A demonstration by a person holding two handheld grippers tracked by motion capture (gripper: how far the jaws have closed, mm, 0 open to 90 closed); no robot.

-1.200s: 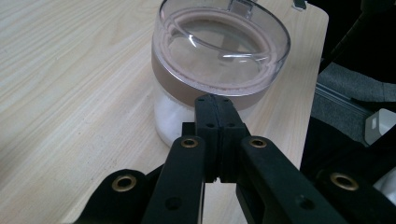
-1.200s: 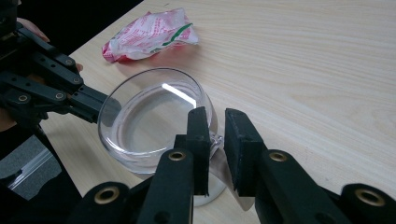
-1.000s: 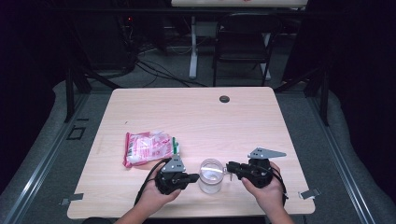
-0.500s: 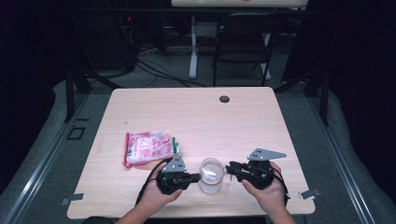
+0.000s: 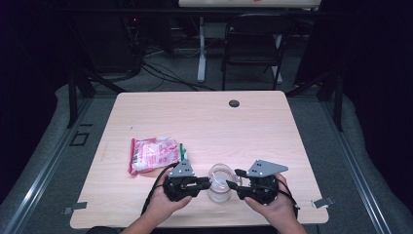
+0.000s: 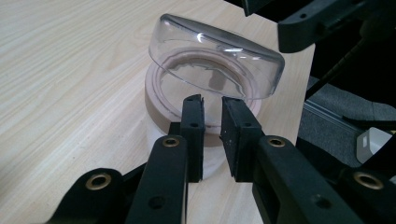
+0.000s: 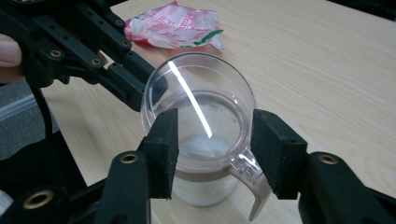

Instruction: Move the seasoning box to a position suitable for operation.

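right hand-held gripper (image 7: pixel 212 154) jaws just spreading, freeing clear hinged lid (image 6: pixel 217 56) of clear glass jar (image 5: pixel 219 183) (lid tilted up). left hand-held gripper (image 6: pixel 212 105) slightly parted at jar rim, loosening. light wooden worktop (image 5: pixel 204 122).

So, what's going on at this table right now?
A person works on a clear jar at the table's near edge, a gripper in each hand. Its clear lid stands tilted up off the rim. The left gripper's jaws, by the brown band, have just parted slightly, nothing between them. The right gripper's jaws have just opened wide either side of the lid.
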